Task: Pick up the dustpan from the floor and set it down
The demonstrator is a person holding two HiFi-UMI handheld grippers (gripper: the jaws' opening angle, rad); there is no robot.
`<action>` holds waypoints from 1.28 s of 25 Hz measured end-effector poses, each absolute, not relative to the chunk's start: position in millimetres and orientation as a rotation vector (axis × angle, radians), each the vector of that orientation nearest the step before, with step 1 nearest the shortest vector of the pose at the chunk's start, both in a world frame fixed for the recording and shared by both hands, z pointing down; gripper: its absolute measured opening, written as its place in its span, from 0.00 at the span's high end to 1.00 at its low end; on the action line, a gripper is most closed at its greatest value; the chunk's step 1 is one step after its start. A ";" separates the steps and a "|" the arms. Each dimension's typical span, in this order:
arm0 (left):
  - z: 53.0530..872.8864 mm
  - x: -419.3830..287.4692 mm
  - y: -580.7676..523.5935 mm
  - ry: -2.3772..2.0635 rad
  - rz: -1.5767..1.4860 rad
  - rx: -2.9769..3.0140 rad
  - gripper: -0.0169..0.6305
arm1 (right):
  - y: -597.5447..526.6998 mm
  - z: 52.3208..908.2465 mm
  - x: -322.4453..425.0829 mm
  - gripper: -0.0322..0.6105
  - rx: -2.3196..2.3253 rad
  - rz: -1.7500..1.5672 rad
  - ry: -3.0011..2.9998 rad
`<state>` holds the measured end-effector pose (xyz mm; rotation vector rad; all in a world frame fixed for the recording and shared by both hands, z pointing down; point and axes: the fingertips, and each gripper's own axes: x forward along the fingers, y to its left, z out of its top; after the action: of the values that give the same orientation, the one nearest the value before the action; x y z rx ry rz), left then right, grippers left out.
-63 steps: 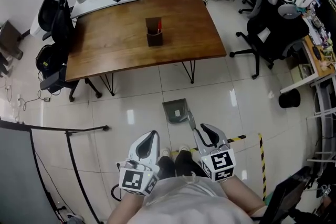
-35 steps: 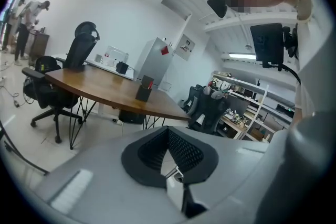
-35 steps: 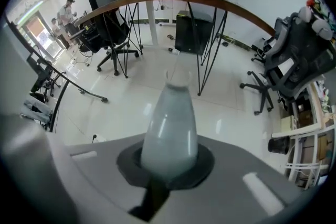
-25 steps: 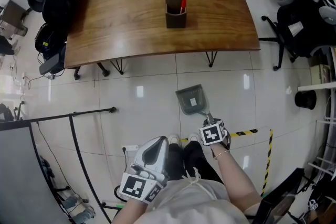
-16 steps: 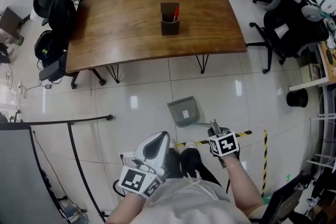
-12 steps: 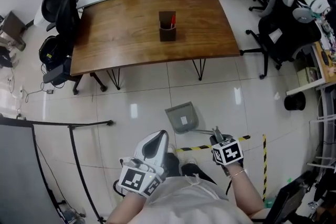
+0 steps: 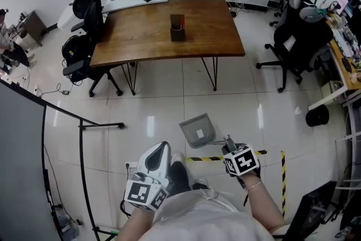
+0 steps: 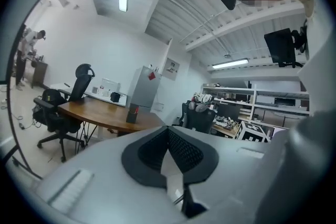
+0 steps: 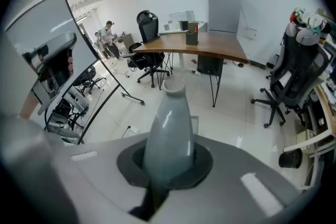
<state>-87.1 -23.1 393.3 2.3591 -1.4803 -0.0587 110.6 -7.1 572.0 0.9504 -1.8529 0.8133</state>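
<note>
The grey dustpan (image 7: 198,130) hangs above the tiled floor in front of the person's feet, pan end away from me. My right gripper (image 7: 228,144) is shut on its handle. In the right gripper view the handle (image 9: 169,128) stands up between the jaws, and the pan is mostly hidden behind it. My left gripper (image 7: 162,148) is at the lower left of the head view, shut with nothing in it. In the left gripper view its fingers (image 8: 185,150) meet at a point and aim roughly level into the room.
A wooden table (image 7: 141,42) with a pen holder (image 7: 177,28) stands ahead. Office chairs (image 7: 84,14) sit at its left and others (image 7: 299,36) at the right. A black rail frame (image 7: 84,127) runs on the left. Yellow-black tape (image 7: 206,158) marks the floor; a black bin (image 7: 317,115) stands right.
The right gripper closed on the dustpan's handle and lifted the dustpan off the floor. Both grippers have risen, and the head view now takes in more of the room.
</note>
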 end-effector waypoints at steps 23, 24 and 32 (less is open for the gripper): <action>346.9 -60.9 60.1 -1.517 -0.079 2.531 0.95 | 82.0 567.3 132.2 0.95 0.941 0.832 -1.807; 345.8 -63.8 59.4 -1.525 -0.075 2.533 0.95 | 79.5 566.9 132.1 0.95 0.946 0.821 -1.802; 340.4 -85.0 53.0 -1.573 -0.147 2.494 0.95 | 66.5 568.1 115.9 0.95 0.918 0.833 -1.840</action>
<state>-85.0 53.0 340.4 2.4939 -1.5729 -0.1470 115.9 66.5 568.1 0.9181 -1.8398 0.8328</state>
